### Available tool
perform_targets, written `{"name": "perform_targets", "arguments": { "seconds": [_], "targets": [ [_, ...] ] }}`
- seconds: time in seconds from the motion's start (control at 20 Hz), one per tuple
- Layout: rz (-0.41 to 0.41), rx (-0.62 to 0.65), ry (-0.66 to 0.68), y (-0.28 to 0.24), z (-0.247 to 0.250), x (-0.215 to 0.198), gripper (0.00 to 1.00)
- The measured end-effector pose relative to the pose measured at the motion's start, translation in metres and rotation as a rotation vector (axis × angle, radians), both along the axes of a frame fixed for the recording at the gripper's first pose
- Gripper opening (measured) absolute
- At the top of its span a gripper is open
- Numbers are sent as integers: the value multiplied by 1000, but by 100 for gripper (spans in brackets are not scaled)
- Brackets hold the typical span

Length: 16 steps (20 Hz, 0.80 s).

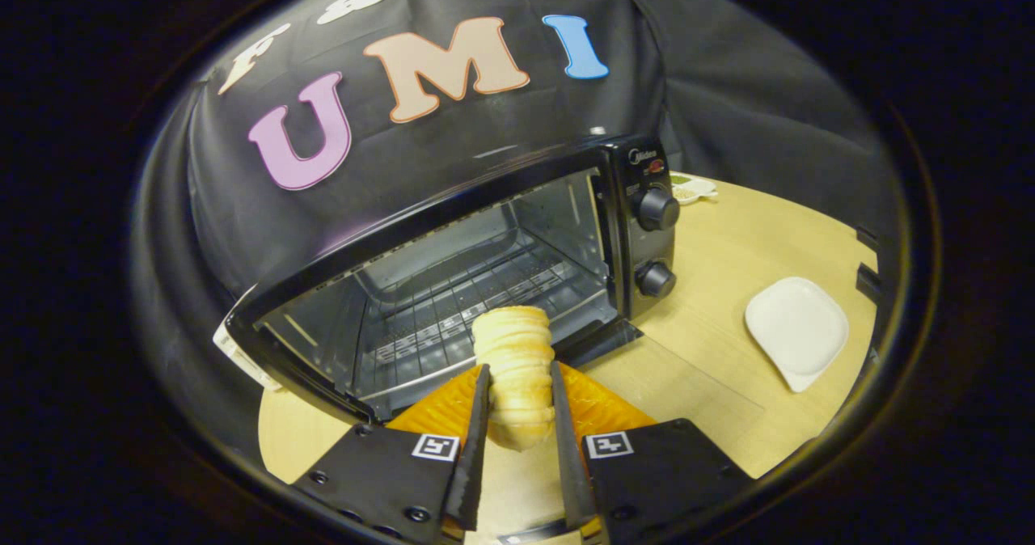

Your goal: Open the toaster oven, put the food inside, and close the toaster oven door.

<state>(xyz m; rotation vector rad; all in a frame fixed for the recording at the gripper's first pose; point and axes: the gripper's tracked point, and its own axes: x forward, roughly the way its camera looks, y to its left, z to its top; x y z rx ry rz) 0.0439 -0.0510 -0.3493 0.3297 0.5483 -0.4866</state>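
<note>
A black toaster oven (647, 175) stands on the wooden table with its door down and open, its wire rack (461, 294) bare inside. My gripper (517, 371) is shut on a pale, ridged bread roll (511, 351), which stands upright between the two fingers. The roll hangs just in front of the oven's mouth, over the lowered door. Its top end sticks out above the fingertips (483, 375).
A white square plate (796, 331) lies on the table (711, 367) to the right of the oven. A small white dish (694, 188) sits behind the oven's right side. Two black knobs (656, 209) are on the oven's right panel. Black cloth walls close in the booth.
</note>
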Motion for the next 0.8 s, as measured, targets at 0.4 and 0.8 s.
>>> {"name": "perform_targets", "arguments": {
  "seconds": [0.4, 0.8],
  "targets": [
    [-27, 28, -150, 6, 11, 58, 43],
    [-6, 47, -267, -1, 24, 98, 46]
  ]
}}
